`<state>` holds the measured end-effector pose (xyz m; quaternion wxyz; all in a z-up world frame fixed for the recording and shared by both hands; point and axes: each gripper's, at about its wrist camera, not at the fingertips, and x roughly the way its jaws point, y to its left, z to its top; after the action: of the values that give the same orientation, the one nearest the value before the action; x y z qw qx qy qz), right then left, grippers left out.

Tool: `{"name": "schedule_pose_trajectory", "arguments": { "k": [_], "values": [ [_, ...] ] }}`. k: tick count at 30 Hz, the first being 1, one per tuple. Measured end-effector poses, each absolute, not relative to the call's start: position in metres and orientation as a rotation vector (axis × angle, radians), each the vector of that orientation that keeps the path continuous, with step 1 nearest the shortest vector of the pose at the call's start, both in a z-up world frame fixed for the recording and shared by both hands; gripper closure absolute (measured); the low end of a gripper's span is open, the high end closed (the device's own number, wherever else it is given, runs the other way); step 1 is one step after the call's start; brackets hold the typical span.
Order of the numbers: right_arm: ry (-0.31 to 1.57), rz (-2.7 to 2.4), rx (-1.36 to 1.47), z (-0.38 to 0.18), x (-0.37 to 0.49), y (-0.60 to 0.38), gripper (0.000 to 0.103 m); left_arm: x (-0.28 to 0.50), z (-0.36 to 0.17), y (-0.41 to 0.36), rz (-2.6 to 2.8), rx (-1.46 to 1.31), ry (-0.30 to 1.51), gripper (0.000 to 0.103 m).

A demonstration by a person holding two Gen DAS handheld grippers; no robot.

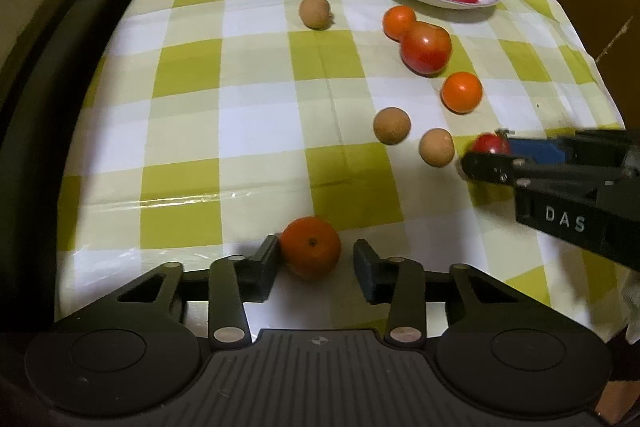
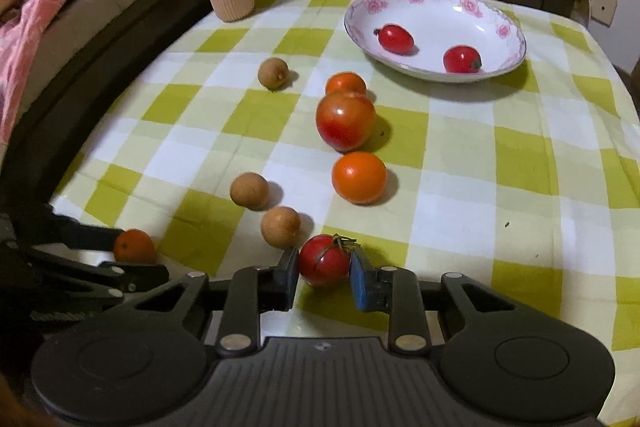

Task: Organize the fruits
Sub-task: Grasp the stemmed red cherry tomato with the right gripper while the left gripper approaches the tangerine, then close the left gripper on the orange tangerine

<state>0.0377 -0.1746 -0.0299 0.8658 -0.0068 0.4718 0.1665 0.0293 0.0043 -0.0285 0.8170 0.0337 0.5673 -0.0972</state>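
a: where do the two grippers stand?

b: the right gripper [image 2: 324, 273] has its fingers drawn in narrow on a small red tomato [image 2: 325, 259] with a green stem, both pads against its sides. it sits low on the checked surface [image 2: 480, 187], near the front edge. the left gripper [image 1: 316, 259] brackets a small orange [image 1: 310, 251]; the left pad touches the fruit, the right pad stands a little off, so i judge it not yet clamped.

a: and where should the fruit go?

b: likely the flowered plate [image 2: 516, 39] at the far side, which already carries two small red tomatoes (one at [image 2: 395, 37], one at [image 2: 462, 59]). between here and there lie a large tomato [image 2: 346, 119], two orange fruits [image 2: 359, 177] and [image 2: 346, 83], and three brown round fruits, the nearest [image 2: 280, 227] just beside the right gripper's left finger.

a: what could go wrong?

b: the tomato is soft and smooth; too hard a squeeze could split it, and too light a hold could let it slide out on the lift. the brown fruit next to that finger could get nudged and roll away. on the left, a one-sided touch could push the orange sideways instead of gripping it, and round fruit may run off the edge.
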Motion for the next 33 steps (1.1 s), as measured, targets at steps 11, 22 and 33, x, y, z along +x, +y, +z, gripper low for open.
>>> {"name": "schedule_pose_trajectory", "arguments": {
  "k": [11, 22, 33],
  "values": [
    [0.951, 0.354, 0.007, -0.018, 0.035, -0.177, 0.076, 0.029, -0.029, 0.003, -0.203, 0.085, 1.206, 0.062],
    [0.938, 0.353, 0.011, -0.013, 0.033, -0.177, 0.076, 0.028, -0.023, 0.0, -0.227, 0.077, 1.178, 0.064],
    [0.92, 0.327, 0.032, -0.007, 0.037, -0.184, 0.076, 0.044, -0.008, -0.01, -0.258, 0.046, 1.124, 0.064]
  ]
}}
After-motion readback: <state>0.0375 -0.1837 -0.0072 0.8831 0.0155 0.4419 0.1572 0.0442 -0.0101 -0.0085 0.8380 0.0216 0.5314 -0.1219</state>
